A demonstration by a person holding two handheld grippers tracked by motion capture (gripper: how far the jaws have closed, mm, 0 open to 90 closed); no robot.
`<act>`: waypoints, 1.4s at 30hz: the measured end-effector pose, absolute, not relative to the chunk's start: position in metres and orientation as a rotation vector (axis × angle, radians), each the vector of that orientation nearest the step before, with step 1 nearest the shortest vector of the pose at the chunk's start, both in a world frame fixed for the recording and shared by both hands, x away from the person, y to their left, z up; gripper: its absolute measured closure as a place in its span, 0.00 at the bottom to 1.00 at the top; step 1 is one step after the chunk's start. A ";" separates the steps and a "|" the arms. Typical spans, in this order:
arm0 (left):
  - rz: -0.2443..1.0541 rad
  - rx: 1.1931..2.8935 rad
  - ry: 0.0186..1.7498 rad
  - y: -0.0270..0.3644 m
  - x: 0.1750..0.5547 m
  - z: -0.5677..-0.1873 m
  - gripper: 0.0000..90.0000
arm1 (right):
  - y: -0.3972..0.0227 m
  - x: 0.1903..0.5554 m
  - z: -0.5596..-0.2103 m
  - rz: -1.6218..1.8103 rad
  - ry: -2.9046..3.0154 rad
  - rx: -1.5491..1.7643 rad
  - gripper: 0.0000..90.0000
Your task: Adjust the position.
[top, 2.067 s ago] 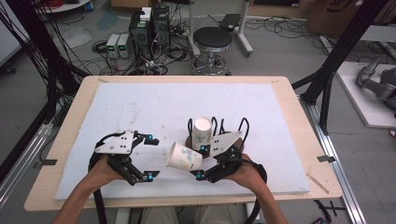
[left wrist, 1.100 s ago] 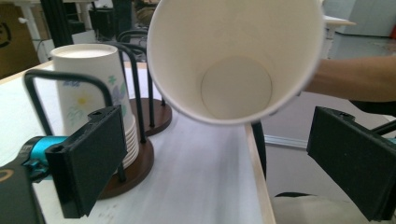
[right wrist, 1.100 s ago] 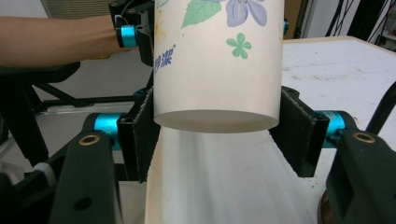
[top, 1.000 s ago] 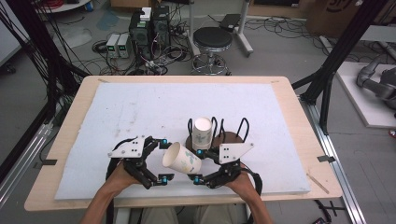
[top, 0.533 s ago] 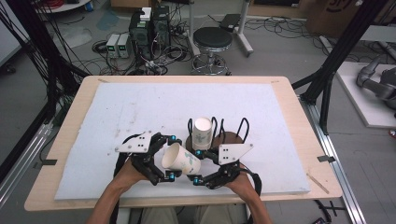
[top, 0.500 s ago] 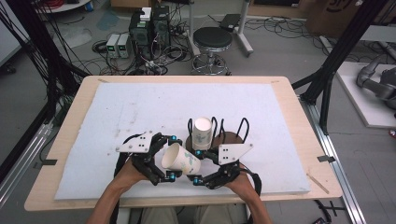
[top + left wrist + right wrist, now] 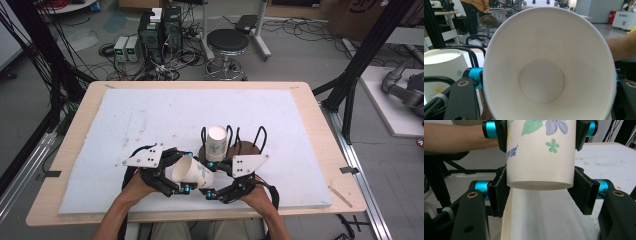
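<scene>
We see two paper cups at near edge of table (image 7: 300, 105). One cup lies tilted (image 7: 192, 171) between both tools, mouth toward left. Second cup (image 7: 217, 141) stands upside down in black wire rack (image 7: 260, 137) just beyond. Left gripper (image 7: 172, 175) jaws have just been closing, now pressing cup near rim; its view gives us bare white interior (image 7: 541, 85). Right gripper (image 7: 212, 187) clamps cup near base; its view gives us flower print outside (image 7: 541, 152), pads (image 7: 580, 190) tight against wall.
</scene>
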State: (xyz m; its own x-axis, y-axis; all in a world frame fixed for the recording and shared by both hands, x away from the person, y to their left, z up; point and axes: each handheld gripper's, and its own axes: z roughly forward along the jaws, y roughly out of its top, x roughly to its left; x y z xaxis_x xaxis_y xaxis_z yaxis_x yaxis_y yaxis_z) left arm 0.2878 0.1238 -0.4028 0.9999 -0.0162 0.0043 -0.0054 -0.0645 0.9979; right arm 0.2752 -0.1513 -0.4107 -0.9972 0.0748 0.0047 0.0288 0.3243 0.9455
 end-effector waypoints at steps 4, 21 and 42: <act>-0.007 1.638 -0.019 0.124 0.288 -0.403 0.33 | -0.151 0.275 -0.411 1.796 2.525 0.100 0.42; 0.032 1.663 0.010 0.132 0.288 -0.401 0.33 | -0.143 0.273 -0.408 1.723 2.565 0.150 0.18; 0.166 1.998 0.141 0.156 0.310 -0.380 0.33 | -0.219 0.264 -0.415 1.557 2.453 0.481 0.18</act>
